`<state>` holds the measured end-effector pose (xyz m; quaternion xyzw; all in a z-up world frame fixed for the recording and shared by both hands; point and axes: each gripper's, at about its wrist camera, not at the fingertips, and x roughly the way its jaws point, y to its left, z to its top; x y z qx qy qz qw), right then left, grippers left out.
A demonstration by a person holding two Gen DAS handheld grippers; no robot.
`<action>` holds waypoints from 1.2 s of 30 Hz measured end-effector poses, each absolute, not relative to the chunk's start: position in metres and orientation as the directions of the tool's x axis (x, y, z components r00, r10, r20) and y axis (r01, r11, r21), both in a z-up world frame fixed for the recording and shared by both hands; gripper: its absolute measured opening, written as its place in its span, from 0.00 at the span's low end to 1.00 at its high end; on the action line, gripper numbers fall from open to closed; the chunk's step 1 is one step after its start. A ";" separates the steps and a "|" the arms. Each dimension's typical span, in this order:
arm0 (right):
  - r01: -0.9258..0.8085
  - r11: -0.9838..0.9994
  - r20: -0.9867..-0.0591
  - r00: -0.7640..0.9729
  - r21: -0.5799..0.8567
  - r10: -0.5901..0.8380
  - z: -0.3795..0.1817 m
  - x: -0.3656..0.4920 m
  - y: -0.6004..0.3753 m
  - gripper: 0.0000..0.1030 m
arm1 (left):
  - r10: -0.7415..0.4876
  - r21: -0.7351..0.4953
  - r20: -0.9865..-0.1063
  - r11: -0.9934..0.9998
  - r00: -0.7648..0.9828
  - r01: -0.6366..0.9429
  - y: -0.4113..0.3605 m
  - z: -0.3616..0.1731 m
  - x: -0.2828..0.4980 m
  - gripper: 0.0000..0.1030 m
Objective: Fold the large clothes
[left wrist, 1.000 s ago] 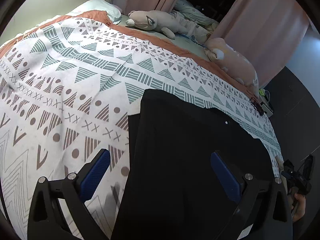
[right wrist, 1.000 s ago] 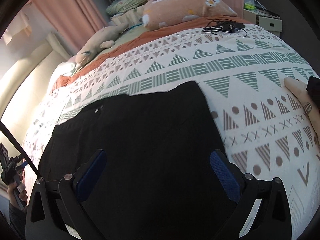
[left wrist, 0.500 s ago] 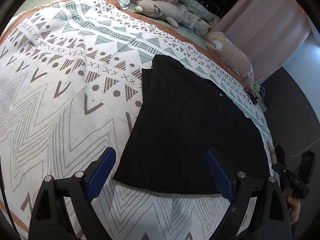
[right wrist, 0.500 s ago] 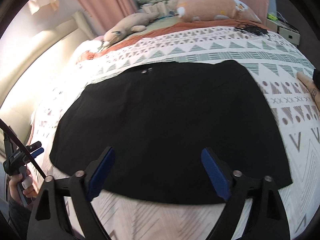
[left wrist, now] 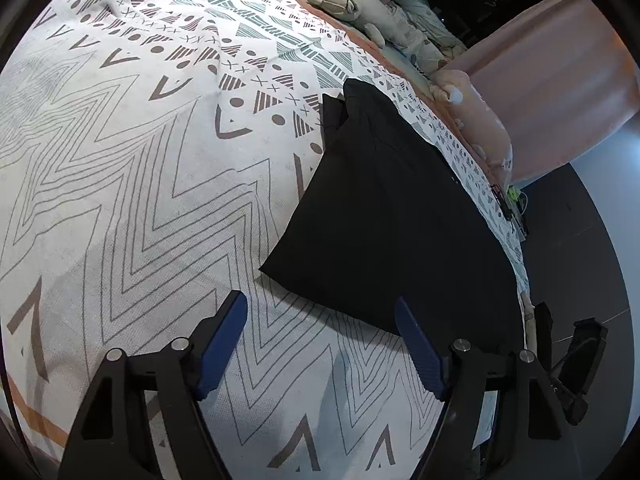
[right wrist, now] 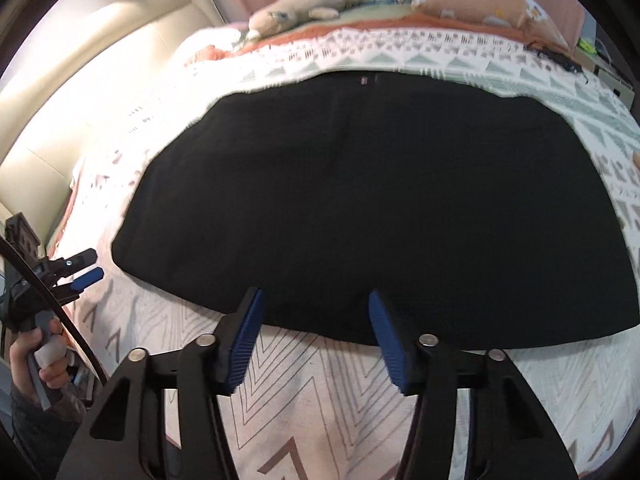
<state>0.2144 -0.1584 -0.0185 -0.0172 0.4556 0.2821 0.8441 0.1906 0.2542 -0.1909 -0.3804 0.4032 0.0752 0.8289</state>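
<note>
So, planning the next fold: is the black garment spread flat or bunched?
Spread flat: the black fabric garment lies smooth on the patterned bedspread, edges visible, untouched by either claw.

Bedroom: bed and surroundings

Bed (left wrist: 132, 168) under white geometric-print cover; pink curtains (left wrist: 552, 92) behind; cream padded headboard (right wrist: 100, 92), brightly lit; dark floor (left wrist: 576, 216); plush toys (right wrist: 304, 4) along far edge.

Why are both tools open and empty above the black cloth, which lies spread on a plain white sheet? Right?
Not quite: the bedspread is patterned with zigzags and triangles, as the left wrist view shows. Both the left tool and right tool are open and empty near the flat black garment.
</note>
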 end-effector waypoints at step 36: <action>-0.412 0.904 -0.862 0.410 0.117 0.299 -0.063 0.437 -0.041 0.36 | -0.186 -0.649 -0.711 0.545 0.678 -0.530 0.261 -0.215 0.224 0.56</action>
